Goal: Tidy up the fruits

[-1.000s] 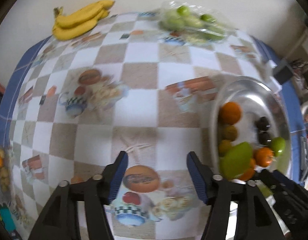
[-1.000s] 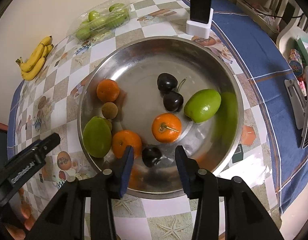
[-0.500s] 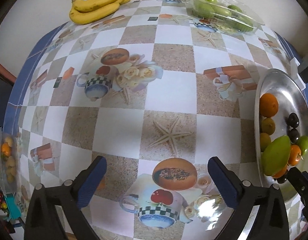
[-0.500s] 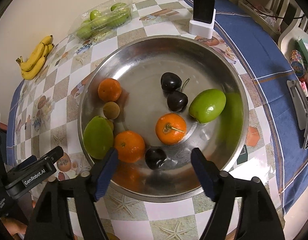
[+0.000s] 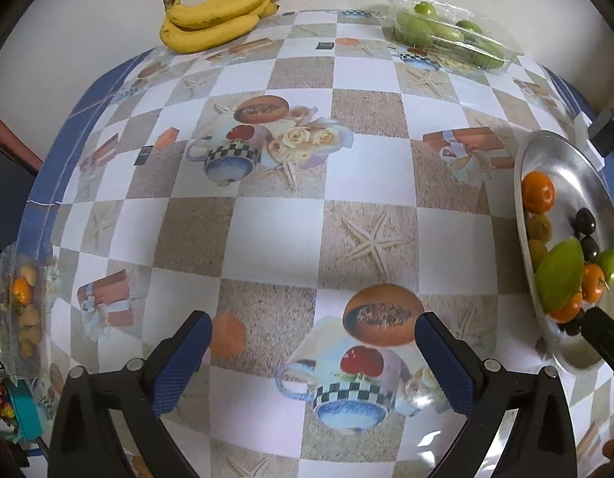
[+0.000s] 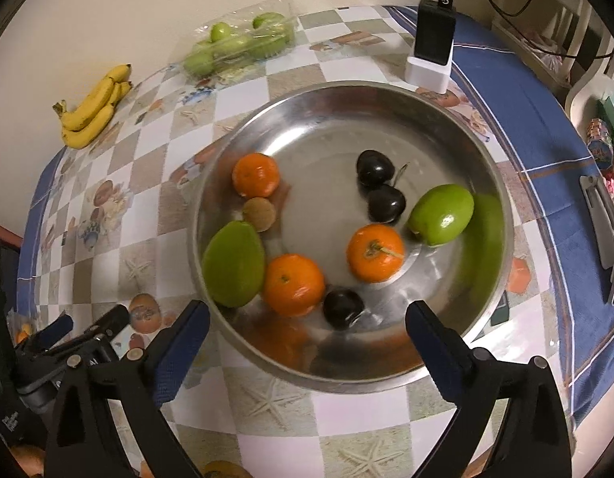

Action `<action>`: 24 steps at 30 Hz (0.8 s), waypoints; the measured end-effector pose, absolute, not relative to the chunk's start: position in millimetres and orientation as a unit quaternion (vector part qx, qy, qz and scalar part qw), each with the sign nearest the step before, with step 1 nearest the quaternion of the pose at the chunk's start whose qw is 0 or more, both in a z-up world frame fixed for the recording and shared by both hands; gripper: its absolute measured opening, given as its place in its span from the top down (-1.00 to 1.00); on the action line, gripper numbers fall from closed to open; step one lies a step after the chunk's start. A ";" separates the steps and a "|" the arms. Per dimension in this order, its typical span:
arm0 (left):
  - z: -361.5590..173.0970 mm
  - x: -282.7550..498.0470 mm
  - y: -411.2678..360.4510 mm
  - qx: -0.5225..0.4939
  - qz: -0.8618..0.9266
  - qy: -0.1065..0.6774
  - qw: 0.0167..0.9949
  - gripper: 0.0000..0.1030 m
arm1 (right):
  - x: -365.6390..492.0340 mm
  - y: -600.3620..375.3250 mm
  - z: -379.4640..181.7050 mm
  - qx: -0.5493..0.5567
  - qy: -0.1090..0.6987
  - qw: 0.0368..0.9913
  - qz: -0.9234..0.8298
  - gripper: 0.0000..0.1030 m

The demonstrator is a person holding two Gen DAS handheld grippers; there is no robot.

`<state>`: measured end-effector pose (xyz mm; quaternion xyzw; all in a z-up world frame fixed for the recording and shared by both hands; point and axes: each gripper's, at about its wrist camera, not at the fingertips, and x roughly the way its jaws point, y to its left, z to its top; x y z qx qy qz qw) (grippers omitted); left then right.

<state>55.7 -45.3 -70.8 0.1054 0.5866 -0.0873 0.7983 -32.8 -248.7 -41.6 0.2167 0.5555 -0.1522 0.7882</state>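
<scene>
Now that both our grippers have just been opening, the right gripper (image 6: 307, 318) stands wide and empty above the dark cherry (image 6: 343, 308) it let go in the steel bowl (image 6: 494, 183), while our left gripper (image 5: 313, 336), equally unclenched over bare tablecloth (image 5: 267, 231), seems free to fetch more fruit.

Left hand-held gripper (image 5: 313, 352) tipped steeply down, blue-padded fingers (image 5: 183, 358) spread wide, nothing between them. Right hand-held gripper (image 6: 307, 342) angled down about the same, jaws just been opening and now gaping too, pads clear of everything, gripping nothing. Sitting pretty close side by side.
</scene>
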 end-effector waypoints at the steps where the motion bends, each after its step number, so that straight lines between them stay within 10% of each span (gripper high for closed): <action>1: -70.3 55.3 -44.7 0.106 -0.087 0.586 0.799 -1.00 | -34.0 -246.0 -41.1 0.220 0.553 0.790 -0.149 -0.92; 24: -36.1 1.7 -6.1 0.139 -0.012 0.546 0.826 -1.00 | -71.7 -206.0 -20.2 0.191 0.533 0.812 -0.140 -0.92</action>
